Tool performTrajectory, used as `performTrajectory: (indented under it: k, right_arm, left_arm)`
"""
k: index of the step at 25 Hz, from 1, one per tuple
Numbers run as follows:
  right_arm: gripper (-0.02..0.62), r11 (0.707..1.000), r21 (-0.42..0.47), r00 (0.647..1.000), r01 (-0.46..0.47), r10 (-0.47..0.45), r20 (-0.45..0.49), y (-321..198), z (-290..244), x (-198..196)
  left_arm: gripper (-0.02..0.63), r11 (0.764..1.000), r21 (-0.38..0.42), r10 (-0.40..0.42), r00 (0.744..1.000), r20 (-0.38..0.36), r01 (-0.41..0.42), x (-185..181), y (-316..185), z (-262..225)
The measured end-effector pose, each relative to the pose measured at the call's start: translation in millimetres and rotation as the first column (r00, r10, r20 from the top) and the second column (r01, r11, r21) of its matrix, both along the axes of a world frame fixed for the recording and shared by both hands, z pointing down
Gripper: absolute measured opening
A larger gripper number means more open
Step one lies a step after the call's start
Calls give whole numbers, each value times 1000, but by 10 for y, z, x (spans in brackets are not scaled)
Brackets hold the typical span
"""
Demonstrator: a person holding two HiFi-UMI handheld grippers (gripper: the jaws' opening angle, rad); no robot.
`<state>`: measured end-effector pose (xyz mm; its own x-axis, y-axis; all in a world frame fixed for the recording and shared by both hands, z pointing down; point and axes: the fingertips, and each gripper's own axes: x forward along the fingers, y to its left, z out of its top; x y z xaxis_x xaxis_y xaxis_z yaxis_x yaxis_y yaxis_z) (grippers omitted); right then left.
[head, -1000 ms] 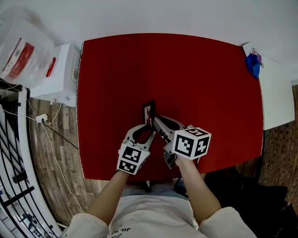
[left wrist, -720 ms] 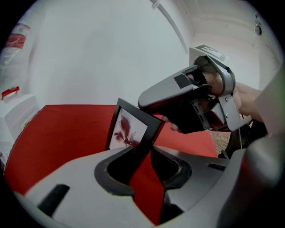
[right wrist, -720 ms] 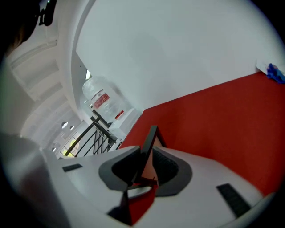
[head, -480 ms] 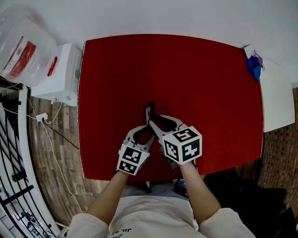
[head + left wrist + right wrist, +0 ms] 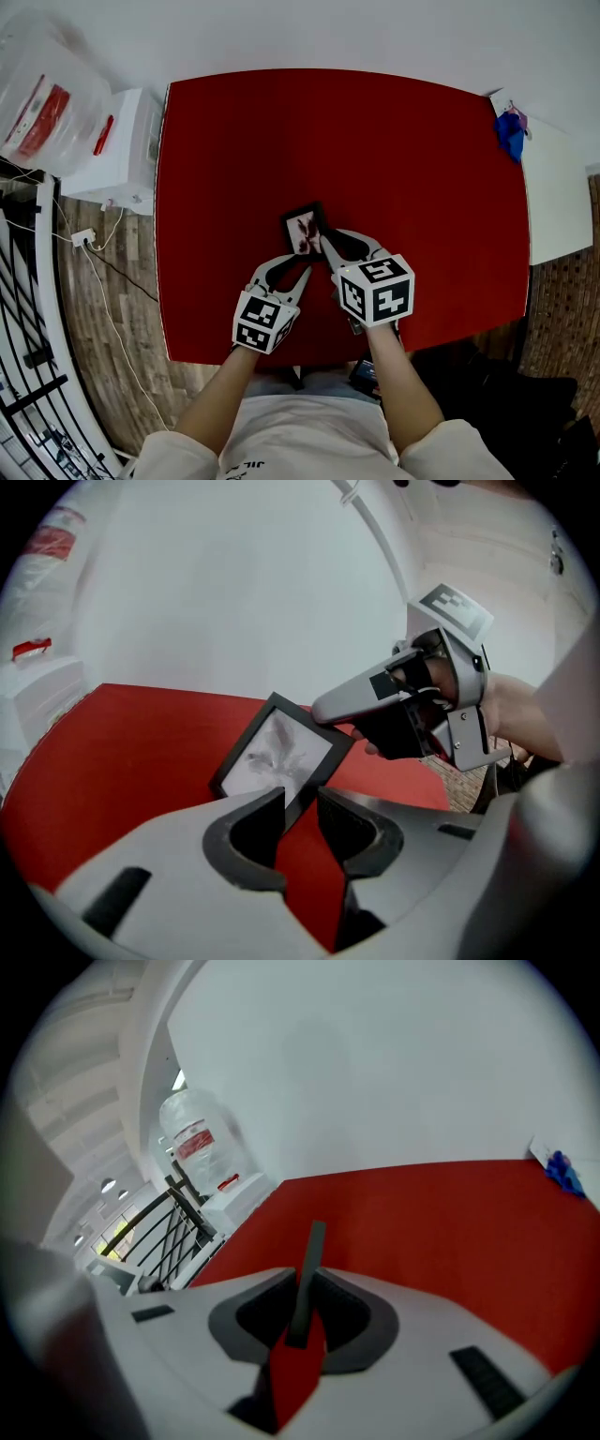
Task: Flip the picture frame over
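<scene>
While the right tongs (image 5: pixel 326 246), whose jaws have just been closing, pinch the picture frame (image 5: pixel 305 232) by one edge, the frame sits slantwise over the red bench (image 5: pixel 422 169), midway along its near side, picture face upward. The left tongs (image 5: pixel 295 266) stand narrowly apart, gripping nothing, closer to the bench's near edge.
</scene>
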<state>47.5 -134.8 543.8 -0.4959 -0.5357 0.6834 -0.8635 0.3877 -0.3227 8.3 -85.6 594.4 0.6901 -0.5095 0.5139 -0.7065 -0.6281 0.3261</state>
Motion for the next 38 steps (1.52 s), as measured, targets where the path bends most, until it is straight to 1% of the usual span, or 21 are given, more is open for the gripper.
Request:
performTrajectory:
  k: [3,6,7,9,11,13,16,18,21,29,34,38]
  right_arm:
    - [64,997,-36,997,-64,65,38,-67,111,184]
    - [64,986,-102,982,-134,147,122,-103,252,328]
    - [64,981,-122,976,-151,167,140,-103,306,362]
    - [64,974,-147,971,-170,191,146,-83,410,403]
    - [63,972,-154,973,-176,196,122,-44,519,404]
    - [39,970,-158,975,-185,201,94,-3,636,400]
    - [37,963,-168,970,-209,226,91,16,774,403]
    - [35,965,-168,974,-202,216,66,7,865,404]
    - [32,969,-161,981,-190,194,11,-18,986,421]
    - [32,972,-173,986,-157,144,-84,-3,1196,413]
    - [33,986,-126,985,-114,95,-144,-27,1251,365]
    - [34,989,-78,972,-128,110,-208,-21,1143,440]
  left_arm:
    - [112,999,-36,-38,999,22,38,-82,-53,112]
    - [109,990,-102,-97,994,48,102,-178,-164,271]
    - [101,986,-117,-112,992,63,118,-204,-205,330]
    - [67,983,-126,-120,986,114,134,-254,-265,450]
    - [30,982,-129,-116,979,168,138,-310,-279,554]
    - [12,979,-144,-116,973,198,146,-356,-262,633]
    - [6,978,-150,-111,966,233,148,-410,-266,683]
    - [6,980,-145,-99,962,253,139,-425,-283,689]
    - [6,978,-153,-99,964,246,139,-415,-283,701]
    - [6,976,-166,-100,967,235,142,-399,-305,716]
    - [6,978,-168,-78,968,240,121,-336,-283,745]
    - [6,974,-179,-100,970,223,141,-382,-284,731]
